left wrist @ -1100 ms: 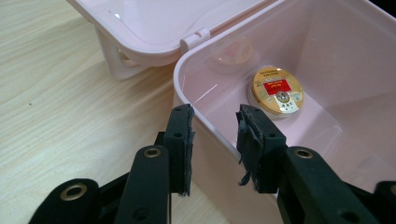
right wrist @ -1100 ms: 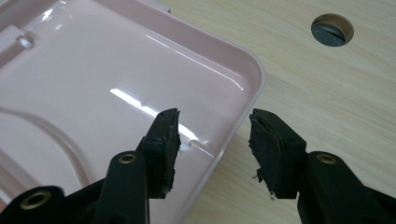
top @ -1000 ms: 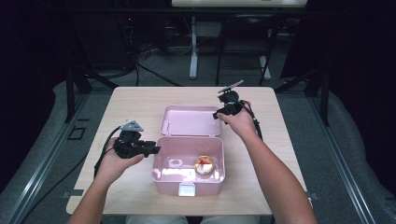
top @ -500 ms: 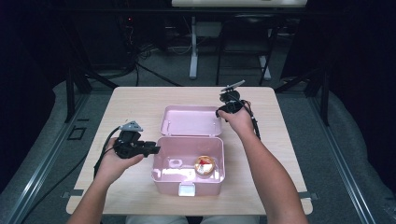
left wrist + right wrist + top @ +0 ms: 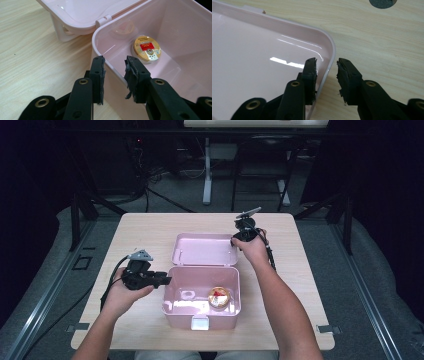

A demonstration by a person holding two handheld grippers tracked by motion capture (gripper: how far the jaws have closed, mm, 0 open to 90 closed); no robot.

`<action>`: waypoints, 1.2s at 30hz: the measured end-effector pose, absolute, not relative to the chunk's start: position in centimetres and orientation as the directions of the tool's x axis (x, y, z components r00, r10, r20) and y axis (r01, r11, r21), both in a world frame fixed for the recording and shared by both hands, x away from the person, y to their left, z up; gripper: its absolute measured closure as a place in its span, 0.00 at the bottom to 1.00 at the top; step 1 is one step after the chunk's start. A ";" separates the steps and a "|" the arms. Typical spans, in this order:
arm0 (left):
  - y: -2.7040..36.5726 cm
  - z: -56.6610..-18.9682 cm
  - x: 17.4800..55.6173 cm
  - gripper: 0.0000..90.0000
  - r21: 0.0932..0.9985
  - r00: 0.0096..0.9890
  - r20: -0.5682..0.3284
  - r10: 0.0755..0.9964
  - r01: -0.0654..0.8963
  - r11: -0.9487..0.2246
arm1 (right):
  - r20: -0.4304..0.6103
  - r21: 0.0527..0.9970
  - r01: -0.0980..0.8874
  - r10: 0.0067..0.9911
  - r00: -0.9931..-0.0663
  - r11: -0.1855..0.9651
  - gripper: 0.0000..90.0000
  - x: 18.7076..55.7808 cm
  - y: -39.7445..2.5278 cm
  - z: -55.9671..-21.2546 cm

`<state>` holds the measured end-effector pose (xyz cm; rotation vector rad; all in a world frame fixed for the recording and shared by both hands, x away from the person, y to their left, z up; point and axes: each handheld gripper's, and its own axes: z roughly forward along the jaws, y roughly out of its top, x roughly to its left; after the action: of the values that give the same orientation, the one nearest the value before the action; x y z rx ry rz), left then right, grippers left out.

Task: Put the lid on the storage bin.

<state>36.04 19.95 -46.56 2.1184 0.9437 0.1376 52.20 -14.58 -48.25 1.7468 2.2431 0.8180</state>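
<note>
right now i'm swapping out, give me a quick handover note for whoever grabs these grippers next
Left gripper: open, jaws astride the left wall of the pink box, not clamped.
Right gripper: open, jaws astride the rim of the lid at its right edge.
The box stands open on the table, the lid laid flat behind it. A small round gold tin sits inside.
Done: tin in the box. Left, likely: grip the lid and swing it shut while steadying the box.

One pink box, one lid, one round tin, two hand-held grippers
</note>
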 end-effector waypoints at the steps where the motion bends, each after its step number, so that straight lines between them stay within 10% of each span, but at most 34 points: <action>1: 20.0 -46.6 36.0 0.76 0.706 0.715 -0.209 0.667 0.582 -0.403 | 0.190 0.524 0.838 0.938 -0.289 0.152 0.78 52.2 -14.6 -48.3; 36: 19.9 -46.6 36.0 0.77 0.708 0.716 -0.212 0.665 0.581 -0.400 | 0.157 0.588 0.798 0.948 -0.276 0.135 0.90 51.6 -14.2 -46.7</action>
<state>36.03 19.91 -46.60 2.1121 0.9436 0.1317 51.60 -14.17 -46.75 1.7104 2.1596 0.8574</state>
